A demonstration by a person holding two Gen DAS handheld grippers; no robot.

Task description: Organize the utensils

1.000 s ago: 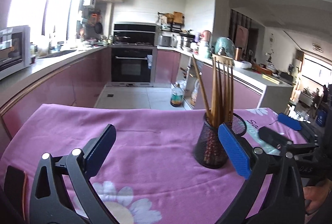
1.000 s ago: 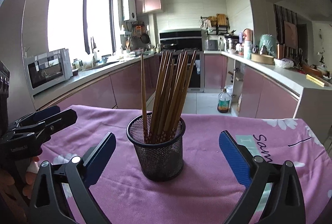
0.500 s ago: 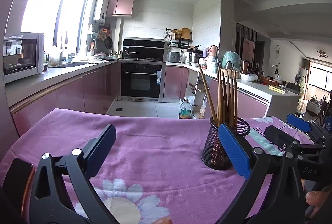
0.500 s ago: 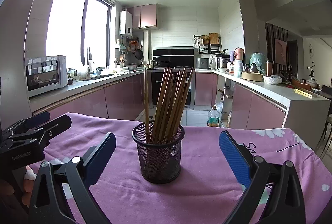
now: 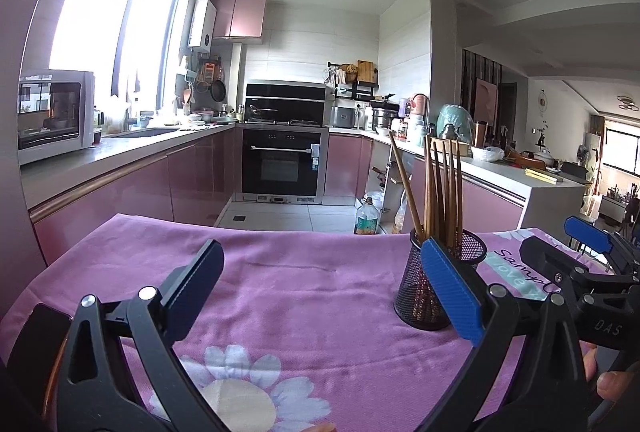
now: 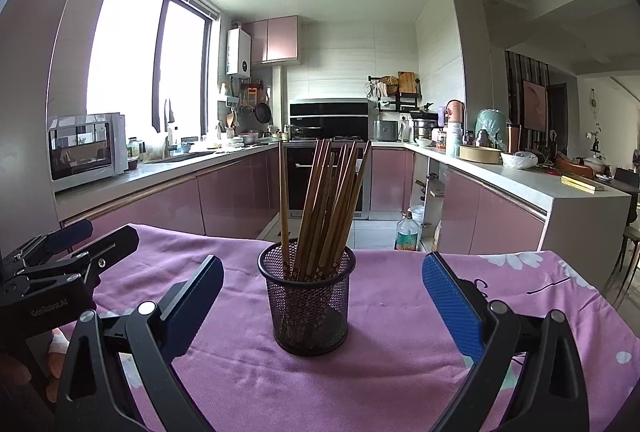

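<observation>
In a pink-fronted kitchen, my two grippers hang above a table draped in a purple cloth (image 6: 392,348) printed with white flowers. Centre frame in the right wrist view, a black mesh cup (image 6: 307,306) stands upright on the cloth, holding a bundle of brown chopsticks (image 6: 326,210) that fan up out of it; one stick leans apart at the left of the bundle. My right gripper (image 6: 320,302) is spread wide, its blue pads flanking the cup on either side without touching it, and grips nothing. At the left edge of that frame my left gripper (image 6: 60,264) shows from the side.

In the left wrist view the cup (image 5: 438,282) sits right of centre, partly behind my right-hand pad. My left gripper (image 5: 320,286) is likewise spread wide and empty, with bare cloth (image 5: 304,296) between its pads. The right gripper (image 5: 576,264) enters at the right edge. A fingertip (image 5: 610,384) shows at lower right.
</observation>
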